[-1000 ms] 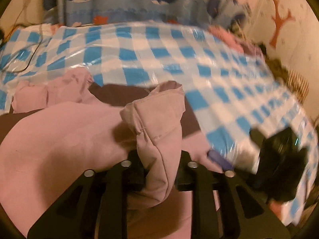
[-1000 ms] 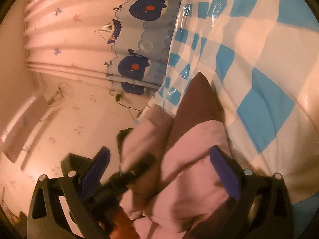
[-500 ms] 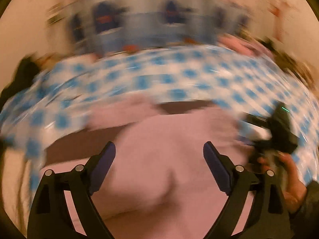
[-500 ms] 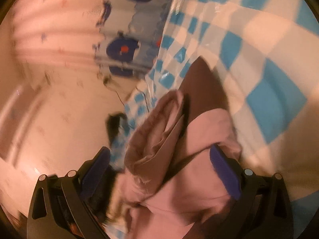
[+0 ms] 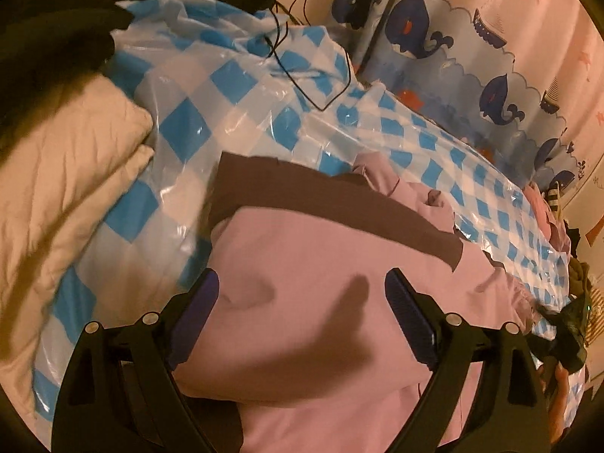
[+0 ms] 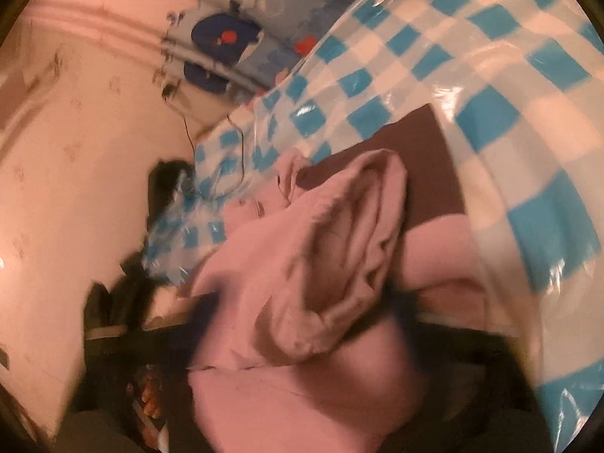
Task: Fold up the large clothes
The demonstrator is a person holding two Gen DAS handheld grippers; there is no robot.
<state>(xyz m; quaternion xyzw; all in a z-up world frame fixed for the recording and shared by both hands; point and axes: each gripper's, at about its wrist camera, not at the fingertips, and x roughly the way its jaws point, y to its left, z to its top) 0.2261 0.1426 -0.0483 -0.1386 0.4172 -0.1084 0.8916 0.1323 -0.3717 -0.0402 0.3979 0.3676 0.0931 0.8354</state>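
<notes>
- While its jaws stand wide with nothing pinched, the left gripper hovers over the pink garment on the checked sheet.
- The right gripper, blurred, is closing around a bunched fold of that garment.

No readable text, label, brand, number or sign shows anywhere in either wrist view.

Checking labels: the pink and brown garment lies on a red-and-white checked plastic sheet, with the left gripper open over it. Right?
Not quite. The plastic sheet is blue-and-white checked, as the left wrist view shows. The rest holds: the pink and brown garment lies on it, left gripper open above.
</notes>
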